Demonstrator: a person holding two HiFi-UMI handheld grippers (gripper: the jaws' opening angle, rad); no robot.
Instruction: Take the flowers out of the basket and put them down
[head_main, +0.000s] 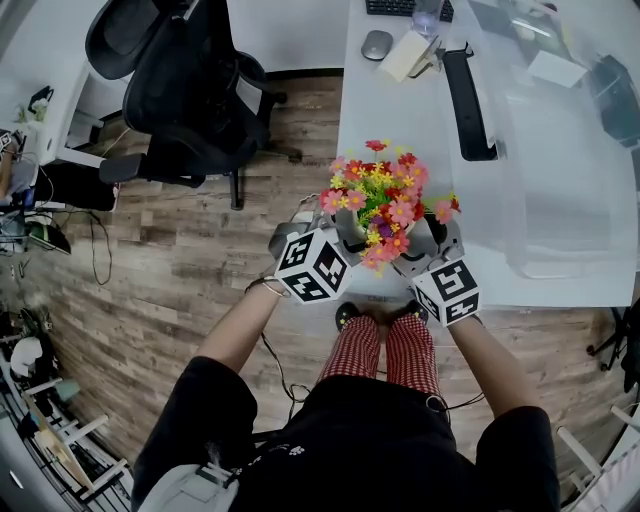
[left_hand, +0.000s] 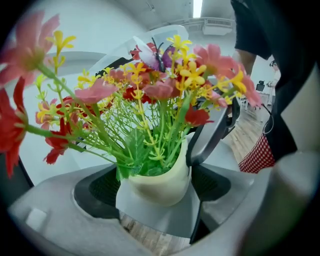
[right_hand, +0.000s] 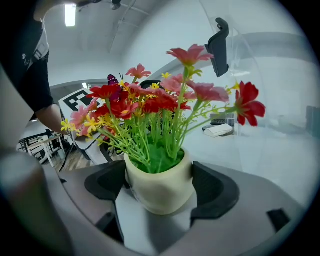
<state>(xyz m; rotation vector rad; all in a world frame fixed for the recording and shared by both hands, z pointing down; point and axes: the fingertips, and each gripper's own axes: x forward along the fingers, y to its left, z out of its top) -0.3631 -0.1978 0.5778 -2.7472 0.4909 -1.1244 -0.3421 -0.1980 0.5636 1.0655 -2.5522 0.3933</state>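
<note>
**Head view: both tools clamped on the flower pot at the tabletop edge**

Nearest the camera are checked trousers (head_main: 385, 350) and two forearms. Just ahead, the left tool (head_main: 347, 235) and right tool (head_main: 425, 245) meet from either side on one cream pot (right_hand: 160, 187).

Left gripper view: jaws narrowed to pot width, both pads against the pot wall. Right gripper view: same, pot seated square between the pads and touching both. Each tool is partly closed and gripping the pot, with nothing else in it.

The flowers (head_main: 385, 195), red, pink and yellow, stand upright out of the pot over the near edge of the white tabletop (head_main: 385, 110). Wood floor (head_main: 180, 270) shows under the pot's near side. Cannot tell if the base rests on the tabletop or hangs just above it.

No basket shows in any view, so the step is judged to be the set-down. To do it well:
- Hold the pot upright and bring it further in from the edge so the whole base has support.
- Lower it until it sits flat.
- Open one tool at a time, drawing it off sideways clear of the stems.

Farther back are a mouse (head_main: 376, 44) and a keyboard (head_main: 400, 7), with an office chair (head_main: 185, 90) off to the left.
</note>
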